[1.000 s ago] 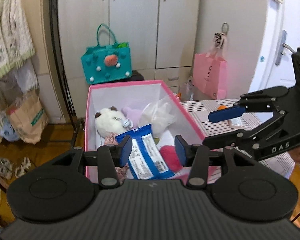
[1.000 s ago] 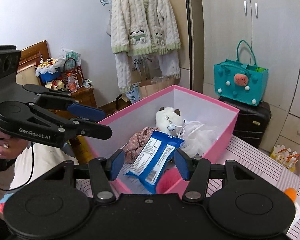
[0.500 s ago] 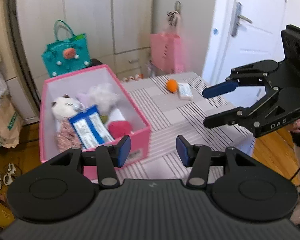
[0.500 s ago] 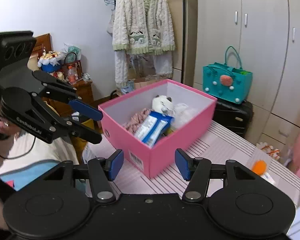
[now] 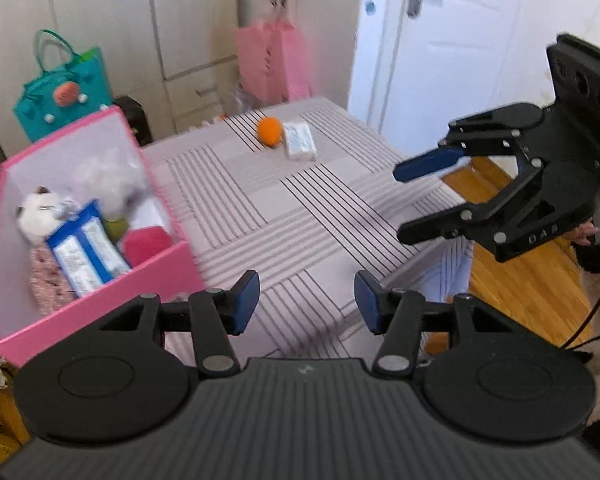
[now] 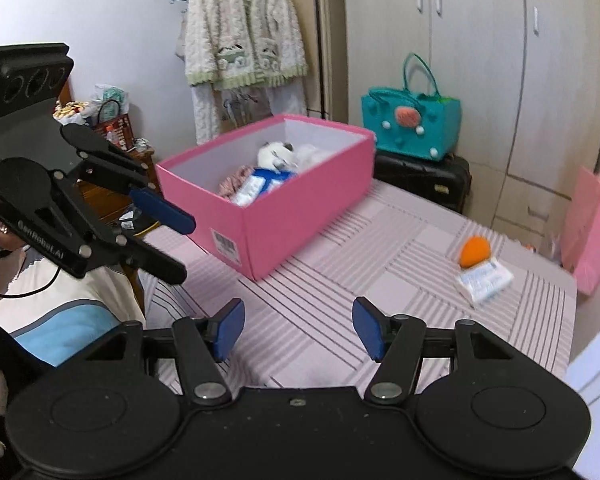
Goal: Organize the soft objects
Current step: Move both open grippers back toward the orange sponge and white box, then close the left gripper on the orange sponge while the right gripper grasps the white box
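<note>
Both tongs, left tongs (image 5: pixel 306 300) and right tongs (image 6: pixel 298 328), have swung from the box (image 5: pixel 172 268) toward the worktop's (image 5: pixel 300 216) far corner, jaws just opening, empty. The ball (image 5: pixel 269 130) (soft, light) touches the packet (image 5: pixel 299 142); pinch its middle.

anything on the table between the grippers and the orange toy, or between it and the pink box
Nothing visible blocks either path. Only bare striped table lies between the open left gripper, the open right gripper and the orange toy. A white tissue pack sits against the toy's far side, away from the pink box.
</note>
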